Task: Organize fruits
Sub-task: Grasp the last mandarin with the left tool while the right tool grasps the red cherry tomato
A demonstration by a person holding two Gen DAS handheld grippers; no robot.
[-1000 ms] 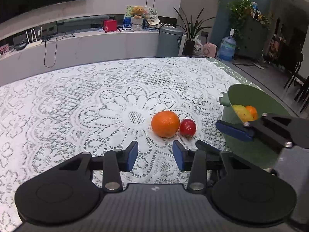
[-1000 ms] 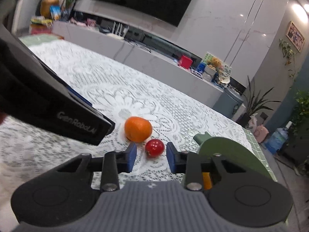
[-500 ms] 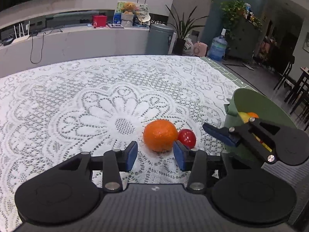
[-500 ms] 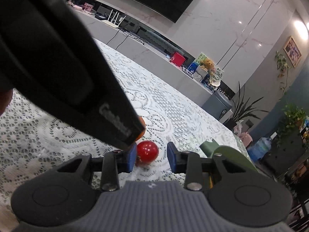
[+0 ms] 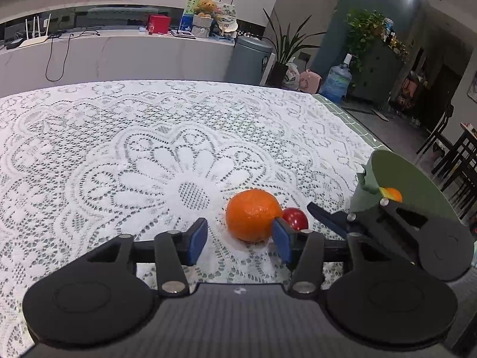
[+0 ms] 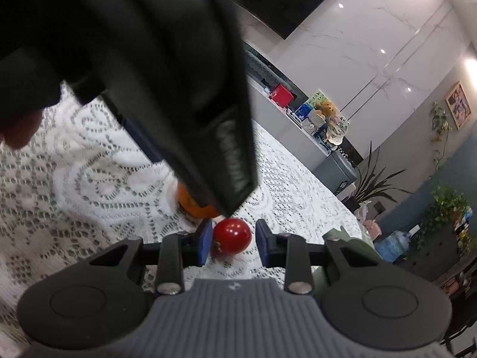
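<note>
An orange (image 5: pixel 252 215) and a small red fruit (image 5: pixel 295 218) lie side by side on the lace tablecloth (image 5: pixel 149 161). My left gripper (image 5: pixel 240 241) is open, just short of the orange, its right pad next to the fruit's side. My right gripper (image 6: pixel 234 244) is open with the red fruit (image 6: pixel 232 236) between its pads, not squeezed. The orange (image 6: pixel 193 205) is partly hidden behind the left gripper's body in the right wrist view. A green bowl (image 5: pixel 408 185) at right holds an orange fruit (image 5: pixel 393 194) and a yellow one.
The table edge runs past the bowl at right, with chairs (image 5: pixel 456 155) beyond. A low white counter (image 5: pixel 119 50) with boxes and a bin (image 5: pixel 252 59) stands behind the table. The left gripper's body (image 6: pixel 149 74) fills the upper left of the right wrist view.
Both grippers have moved in toward the fruits. The red fruit now sits between the right gripper's pads, and the left gripper has come close up to the orange.
</note>
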